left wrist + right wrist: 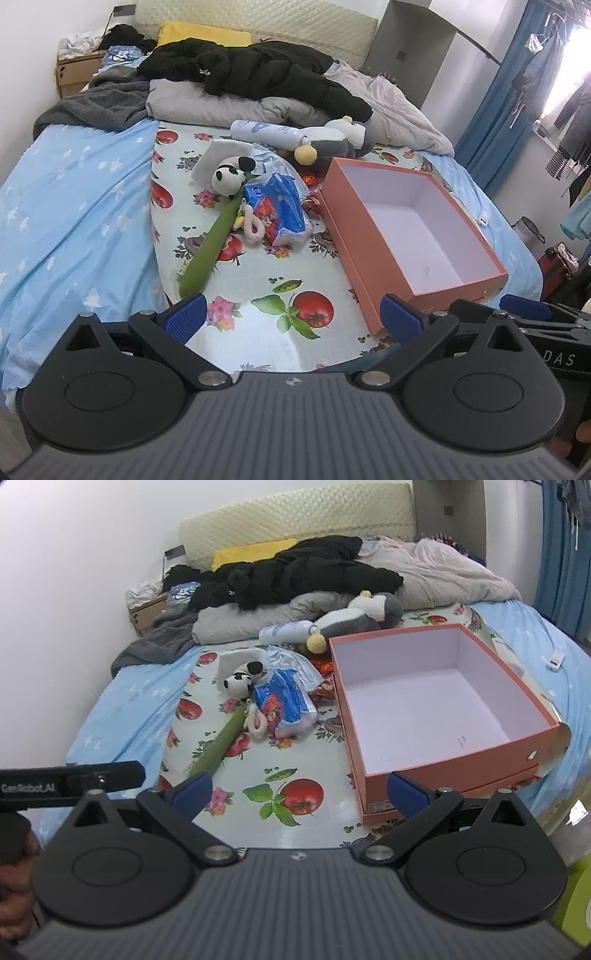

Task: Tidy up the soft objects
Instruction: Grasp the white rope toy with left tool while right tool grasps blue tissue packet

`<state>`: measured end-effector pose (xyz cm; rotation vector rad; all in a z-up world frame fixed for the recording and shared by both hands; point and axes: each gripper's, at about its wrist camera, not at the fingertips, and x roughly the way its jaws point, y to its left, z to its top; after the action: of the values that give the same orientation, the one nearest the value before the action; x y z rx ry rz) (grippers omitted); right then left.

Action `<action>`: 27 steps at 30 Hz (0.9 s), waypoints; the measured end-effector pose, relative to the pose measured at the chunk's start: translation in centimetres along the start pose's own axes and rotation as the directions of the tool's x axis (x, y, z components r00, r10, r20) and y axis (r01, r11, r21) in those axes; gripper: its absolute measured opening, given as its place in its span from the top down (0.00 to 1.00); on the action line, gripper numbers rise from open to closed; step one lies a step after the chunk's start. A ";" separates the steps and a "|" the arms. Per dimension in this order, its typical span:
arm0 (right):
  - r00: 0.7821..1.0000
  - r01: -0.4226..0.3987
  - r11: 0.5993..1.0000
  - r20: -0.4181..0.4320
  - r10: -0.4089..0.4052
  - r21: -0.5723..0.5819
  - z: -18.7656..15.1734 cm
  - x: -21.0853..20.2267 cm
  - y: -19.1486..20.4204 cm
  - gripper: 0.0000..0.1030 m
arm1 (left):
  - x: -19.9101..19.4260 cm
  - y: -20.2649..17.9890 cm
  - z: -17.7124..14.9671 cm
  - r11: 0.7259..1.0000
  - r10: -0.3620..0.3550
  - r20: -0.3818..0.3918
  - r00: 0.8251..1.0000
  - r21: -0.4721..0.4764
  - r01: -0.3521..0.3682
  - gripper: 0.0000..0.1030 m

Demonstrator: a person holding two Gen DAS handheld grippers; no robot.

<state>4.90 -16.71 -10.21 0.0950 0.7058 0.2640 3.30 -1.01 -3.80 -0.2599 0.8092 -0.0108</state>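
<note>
Side-by-side wrist views toward bed point(74, 206)

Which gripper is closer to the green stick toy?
Left. The left gripper sits just below the green stick toy's near end. The right gripper is farther right, beside the orange box.

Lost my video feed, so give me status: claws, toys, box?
Left claw and right claw open, holding nothing. Panda, penguin, tissue pack on the mat beside the box. Box interior bare, nothing blocking.
</note>
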 end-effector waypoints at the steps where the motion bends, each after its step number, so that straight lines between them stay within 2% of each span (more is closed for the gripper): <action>1: 1.000 -0.001 1.000 -0.003 0.001 0.007 0.1 0.2 -0.1 0.00 | 0.2 0.3 0.0 1.000 0.000 -0.003 1.000 -0.005 0.000 0.02; 6: 1.000 -0.013 1.000 -0.010 0.013 0.028 0.5 1.3 -0.5 0.01 | 1.7 0.9 0.4 1.000 -0.001 -0.019 1.000 -0.017 0.001 0.02; 8: 1.000 -0.016 0.999 -0.019 0.016 0.036 0.8 1.8 -0.7 0.08 | 2.5 1.1 0.5 1.000 -0.002 -0.026 1.000 -0.017 0.002 0.02; 17: 0.997 -0.040 0.999 -0.063 0.041 0.026 2.6 5.0 -0.9 0.21 | 7.0 1.8 1.7 0.999 -0.027 -0.060 0.998 -0.025 0.026 0.02; 23: 0.994 -0.071 0.997 -0.087 0.073 0.030 4.1 8.1 -0.9 0.28 | 10.2 2.4 3.1 0.999 -0.031 -0.075 0.997 -0.034 0.029 0.11; 27: 0.991 -0.086 0.996 -0.104 0.086 0.011 5.0 10.6 -0.4 0.28 | 13.0 3.2 4.0 0.999 -0.034 -0.103 0.994 -0.046 0.029 0.19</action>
<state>15.98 -14.26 -13.14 0.1183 0.8077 0.3513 14.85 1.54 -11.19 -0.3161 0.9097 -0.0366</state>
